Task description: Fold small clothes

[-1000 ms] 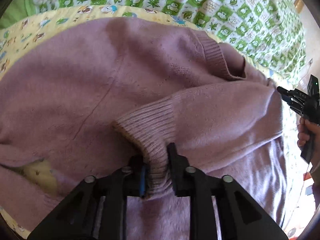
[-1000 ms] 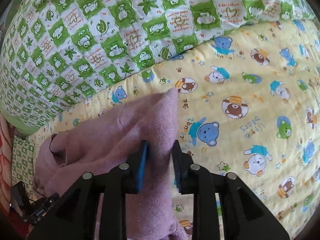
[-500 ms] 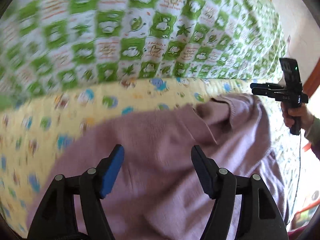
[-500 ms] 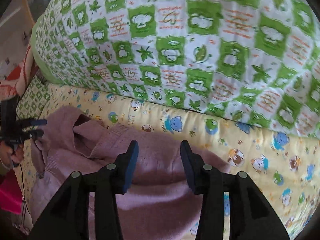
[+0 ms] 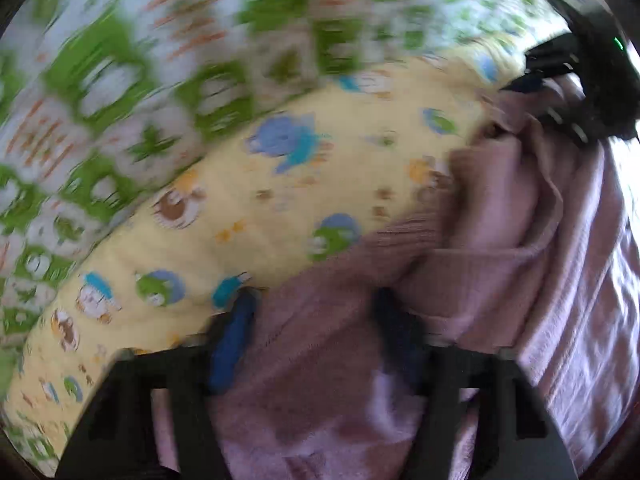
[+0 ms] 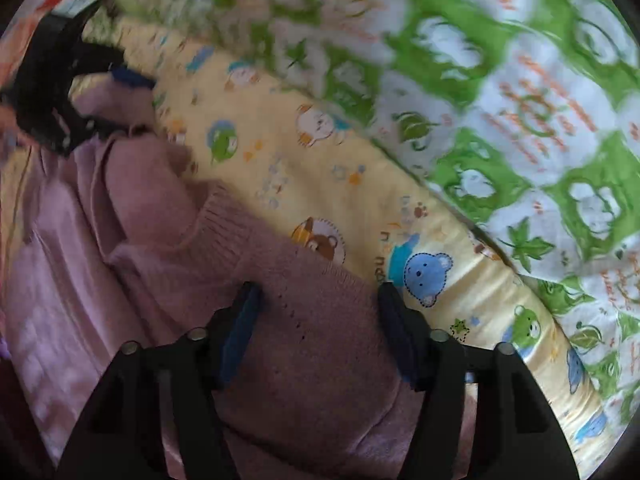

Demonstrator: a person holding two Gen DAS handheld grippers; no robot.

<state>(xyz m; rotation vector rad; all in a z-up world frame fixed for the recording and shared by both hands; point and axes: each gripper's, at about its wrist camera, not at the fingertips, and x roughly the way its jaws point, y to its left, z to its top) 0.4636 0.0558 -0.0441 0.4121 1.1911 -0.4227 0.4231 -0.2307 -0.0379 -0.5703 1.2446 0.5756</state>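
A pink knit sweater (image 6: 280,360) lies on the yellow bear-print sheet (image 6: 304,168), its ribbed collar (image 6: 224,220) near the far edge. My right gripper (image 6: 318,312) points down over the sweater's far edge. Its jaws are closing, and knit lies between the pads without being pinched. In the blurred left wrist view my left gripper (image 5: 316,320) stands the same way over the sweater (image 5: 500,280), its jaws closing with fabric between the pads. Each gripper shows in the other's view: the right gripper (image 5: 540,108) at the upper right and the left gripper (image 6: 120,100) at the upper left.
A green-and-white checked quilt (image 6: 500,80) is heaped behind the yellow sheet (image 5: 280,184). Something red and orange (image 6: 24,40) shows at the far left edge of the right wrist view.
Both grippers let go of the sleeve and fold they pinched, opened wide, rolled and swung to the sweater's far edge. Their jaws have narrowed again since half a second ago.
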